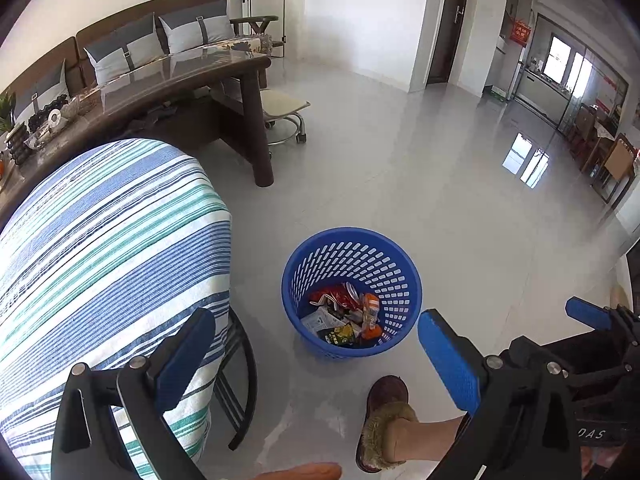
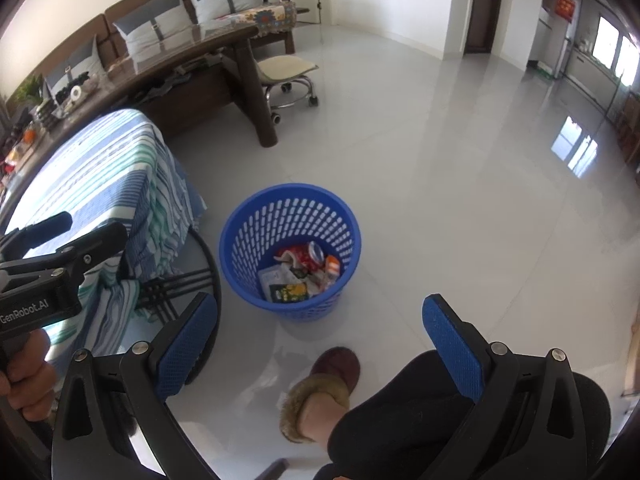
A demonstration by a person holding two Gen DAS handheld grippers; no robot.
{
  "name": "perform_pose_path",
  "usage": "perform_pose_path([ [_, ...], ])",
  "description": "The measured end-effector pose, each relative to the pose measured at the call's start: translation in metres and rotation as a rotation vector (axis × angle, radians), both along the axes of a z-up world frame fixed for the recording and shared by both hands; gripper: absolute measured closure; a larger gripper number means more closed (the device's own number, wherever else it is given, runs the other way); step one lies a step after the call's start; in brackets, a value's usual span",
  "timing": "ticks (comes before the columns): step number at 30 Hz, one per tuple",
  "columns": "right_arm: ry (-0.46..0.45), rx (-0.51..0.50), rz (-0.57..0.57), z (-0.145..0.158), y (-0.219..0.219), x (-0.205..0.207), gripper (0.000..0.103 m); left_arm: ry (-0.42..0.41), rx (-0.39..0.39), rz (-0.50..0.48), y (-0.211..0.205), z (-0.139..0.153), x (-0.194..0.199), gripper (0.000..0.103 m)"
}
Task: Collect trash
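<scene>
left gripper (image 1: 316, 354): jaws spread, nothing held | right gripper (image 2: 320, 346): jaws spread, nothing held | blue perforated plastic waste basket (image 1: 394, 276): seen lower centre, wrappers and crushed can (image 2: 305, 256) inside

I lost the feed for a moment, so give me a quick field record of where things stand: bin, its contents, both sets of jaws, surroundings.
bin: blue mesh wastebasket upright on the pale tiled floor, beside the small table
contents: crushed red can, wrappers and paper at the bottom; far from full
left gripper: jaws open, holding nothing
right gripper: jaws open, holding nothing
small table: covered with a striped cloth; no trash visible on it
foot: brown furry slipper near the bin
</scene>
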State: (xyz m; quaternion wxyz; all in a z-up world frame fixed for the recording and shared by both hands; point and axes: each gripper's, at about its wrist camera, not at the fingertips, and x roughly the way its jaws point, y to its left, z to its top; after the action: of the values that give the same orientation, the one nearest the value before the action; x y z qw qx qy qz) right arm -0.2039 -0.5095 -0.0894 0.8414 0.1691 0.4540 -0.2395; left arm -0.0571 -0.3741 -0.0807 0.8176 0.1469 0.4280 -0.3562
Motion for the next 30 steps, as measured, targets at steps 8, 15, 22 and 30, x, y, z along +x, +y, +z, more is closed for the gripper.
perform_pose_path([
  [8, 0.018, -0.008, 0.002, -0.001, 0.004, 0.004, 0.001, 0.008, 0.019, 0.013, 0.003, -0.003, 0.002, 0.000],
  [15, 0.027, 0.000, 0.000, -0.004, 0.004, 0.006, 0.001, 0.008, 0.032, 0.014, 0.004, -0.006, 0.004, 0.000],
  [22, 0.036, 0.008, 0.002, -0.007, 0.005, 0.008, 0.001, 0.011, 0.042, 0.013, 0.003, -0.009, 0.005, 0.000],
  [30, 0.040, 0.016, 0.003, -0.009, 0.005, 0.008, 0.001, 0.012, 0.051, 0.005, -0.001, -0.012, 0.004, 0.000],
])
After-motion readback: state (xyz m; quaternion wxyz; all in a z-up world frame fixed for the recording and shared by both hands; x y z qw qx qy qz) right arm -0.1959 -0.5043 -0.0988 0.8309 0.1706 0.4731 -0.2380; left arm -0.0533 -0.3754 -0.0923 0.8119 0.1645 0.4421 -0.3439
